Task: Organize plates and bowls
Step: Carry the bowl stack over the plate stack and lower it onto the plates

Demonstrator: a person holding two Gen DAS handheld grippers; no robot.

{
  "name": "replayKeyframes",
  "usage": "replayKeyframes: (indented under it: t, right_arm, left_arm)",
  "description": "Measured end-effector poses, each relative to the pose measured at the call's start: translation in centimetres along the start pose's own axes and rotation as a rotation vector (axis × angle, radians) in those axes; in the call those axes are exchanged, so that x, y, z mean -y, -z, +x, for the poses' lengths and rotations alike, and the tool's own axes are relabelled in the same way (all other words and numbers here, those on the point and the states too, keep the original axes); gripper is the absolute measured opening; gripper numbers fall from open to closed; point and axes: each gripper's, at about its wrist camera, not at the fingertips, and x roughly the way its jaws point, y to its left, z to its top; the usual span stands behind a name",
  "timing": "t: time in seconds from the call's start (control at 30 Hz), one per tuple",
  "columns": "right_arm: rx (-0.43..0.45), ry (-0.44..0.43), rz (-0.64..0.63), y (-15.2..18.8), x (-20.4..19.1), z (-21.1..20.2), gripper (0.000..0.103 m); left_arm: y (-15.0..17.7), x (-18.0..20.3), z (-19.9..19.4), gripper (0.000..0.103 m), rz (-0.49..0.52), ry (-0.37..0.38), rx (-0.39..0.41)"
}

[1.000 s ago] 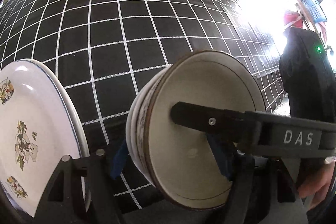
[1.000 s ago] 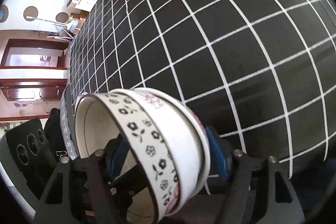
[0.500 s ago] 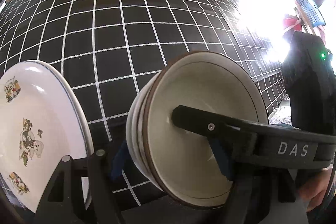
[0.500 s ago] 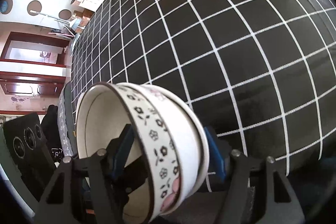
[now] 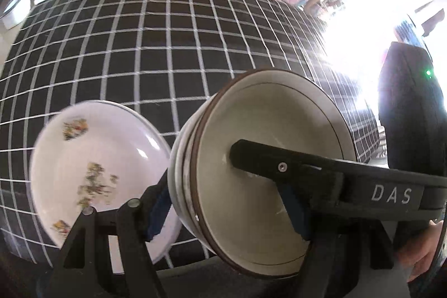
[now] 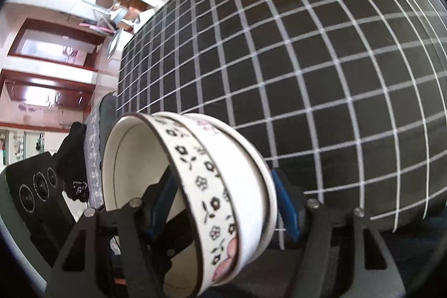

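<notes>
Left gripper (image 5: pixel 229 211) is clamped across the nested bowls (image 5: pixel 268 158), held on edge above the near side of the checked table (image 5: pixel 167 46). Right gripper (image 6: pixel 223 208) pinches the same stack, one blue pad inside, one outside, showing the flower-patterned wall of the bowls (image 6: pixel 206 186). Only the left wrist view catches the floral plate (image 5: pixel 92 169) tilted just beside them, and the right gripper's arm crossing the bowl's mouth.

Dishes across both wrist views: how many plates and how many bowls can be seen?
Floral plate: 1
Nested bowls: 2, the black-flowered bowl inside the pink-flowered bowl
Total: 3
</notes>
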Motion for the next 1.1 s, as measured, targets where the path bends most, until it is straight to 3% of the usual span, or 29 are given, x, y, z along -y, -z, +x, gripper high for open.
replayKeyframes:
  t: [0.4, 0.6, 0.8, 1.1]
  right_arm:
    - [-0.102, -0.034, -0.112, -1.5, -6.9, 6.8, 0.069]
    - [-0.147, -0.047, -0.111, -1.2, -7.7, 9.5, 0.069]
    - [-0.174, -0.04, -0.104, -1.3, -7.7, 11.4, 0.069]
    - [-0.179, -0.035, -0.105, -1.1, -6.8, 11.6, 0.069]
  left_arm:
    - [-1.0, -8.3, -3.2, 0.07, -0.155, -0.067, 0.039]
    - [-0.7, -11.6, -3.2, 0.07, -0.197, -0.092, 0.031]
    - [0.4, -13.2, -2.6, 0.07, -0.222, -0.097, 0.012]
    - [0.3, -11.9, -1.8, 0.07, -0.237, -0.091, 0.001]
